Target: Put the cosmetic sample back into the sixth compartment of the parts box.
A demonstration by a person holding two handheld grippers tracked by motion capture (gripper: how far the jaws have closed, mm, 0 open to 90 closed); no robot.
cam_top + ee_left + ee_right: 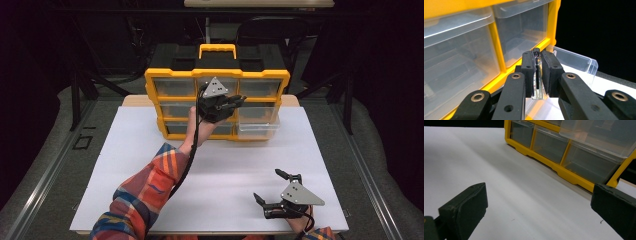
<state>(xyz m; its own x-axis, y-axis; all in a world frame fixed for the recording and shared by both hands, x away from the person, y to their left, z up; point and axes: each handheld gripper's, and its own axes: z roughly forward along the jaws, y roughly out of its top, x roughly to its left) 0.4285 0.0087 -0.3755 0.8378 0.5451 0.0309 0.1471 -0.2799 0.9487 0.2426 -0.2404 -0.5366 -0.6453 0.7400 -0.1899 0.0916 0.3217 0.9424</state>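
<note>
Vial [537, 75] pinched in my left gripper [538, 72] beside the organizer's [217, 75] open drawer [258, 120]. Looks like glass, so probably slippery and fragile; I'd grip mid-body. Right gripper [271, 192] spread wide, empty.

A white sheet [215, 165] covers the table [134, 100], whose pale wooden edge shows behind it. Grey floor [45, 145] flanks both sides, marked with a small black square outline [81, 143]. A dark chair [260, 30] stands beyond.

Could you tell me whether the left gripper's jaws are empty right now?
No, the left gripper is shut on a small clear glass vial with a dark cap, held upright between its pads.
</note>
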